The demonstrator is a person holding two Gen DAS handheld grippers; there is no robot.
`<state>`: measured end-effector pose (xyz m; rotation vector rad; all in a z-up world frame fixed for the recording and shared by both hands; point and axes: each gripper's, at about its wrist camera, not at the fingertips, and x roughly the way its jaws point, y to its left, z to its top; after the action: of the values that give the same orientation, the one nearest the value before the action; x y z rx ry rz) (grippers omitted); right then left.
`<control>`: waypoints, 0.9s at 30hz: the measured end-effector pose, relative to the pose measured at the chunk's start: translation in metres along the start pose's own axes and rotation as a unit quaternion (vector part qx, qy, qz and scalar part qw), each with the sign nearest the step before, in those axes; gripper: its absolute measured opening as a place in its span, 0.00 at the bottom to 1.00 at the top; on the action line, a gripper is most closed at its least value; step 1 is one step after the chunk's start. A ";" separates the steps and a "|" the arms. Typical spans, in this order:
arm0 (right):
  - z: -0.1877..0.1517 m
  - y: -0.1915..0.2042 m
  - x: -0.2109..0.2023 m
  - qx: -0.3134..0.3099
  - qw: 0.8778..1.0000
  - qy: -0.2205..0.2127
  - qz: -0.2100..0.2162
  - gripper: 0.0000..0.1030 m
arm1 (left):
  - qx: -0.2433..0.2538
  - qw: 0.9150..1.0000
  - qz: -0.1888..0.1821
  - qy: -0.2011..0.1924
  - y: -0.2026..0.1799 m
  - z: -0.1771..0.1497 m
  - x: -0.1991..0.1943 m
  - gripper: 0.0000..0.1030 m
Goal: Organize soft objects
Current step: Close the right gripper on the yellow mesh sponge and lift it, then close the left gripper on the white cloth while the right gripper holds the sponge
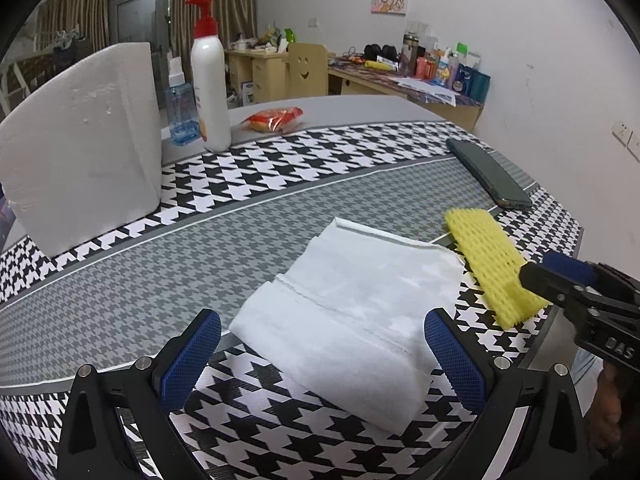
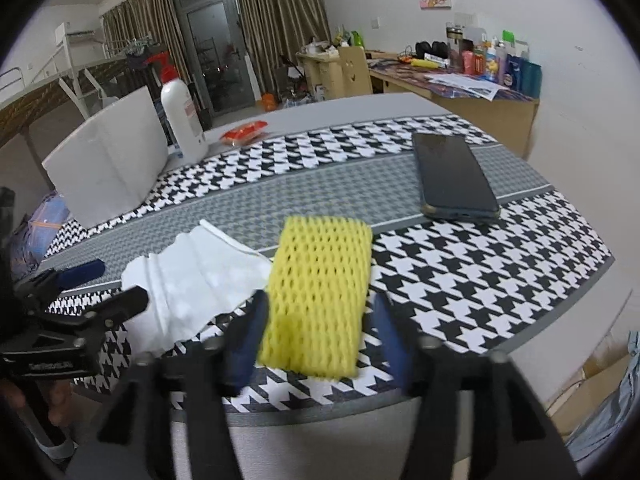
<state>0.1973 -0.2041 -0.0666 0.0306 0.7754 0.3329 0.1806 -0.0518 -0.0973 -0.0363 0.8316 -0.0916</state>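
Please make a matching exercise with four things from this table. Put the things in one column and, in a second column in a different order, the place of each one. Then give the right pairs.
Things
1. yellow foam net
2. white cloth
3. dark phone
4. white pump bottle

Places
A. standing upright beside the white foam block
B. lying flat at the far right of the table runner
C. between the open fingers of the right gripper
D. in front of the left gripper, its jaws open

Pairs: 1-C, 2-D, 3-B, 4-A
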 end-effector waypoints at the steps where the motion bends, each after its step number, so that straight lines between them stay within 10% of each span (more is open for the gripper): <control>1: 0.000 0.001 0.000 -0.001 1.000 -0.001 0.001 0.60 | 0.001 1.000 0.003 0.006 -0.001 0.000 0.003 0.99; 19: -0.004 -0.008 0.004 0.006 1.000 0.003 0.022 0.60 | 0.039 0.998 0.022 0.041 -0.022 0.003 0.026 0.81; 27: -0.004 -0.013 0.006 0.013 1.000 0.004 0.026 0.60 | 0.055 0.998 0.014 0.029 -0.031 0.009 0.025 0.25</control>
<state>0.2021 -0.2145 -0.0759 0.0737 0.7880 0.3736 0.2016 -0.0854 -0.1077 0.0813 0.8844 -0.1128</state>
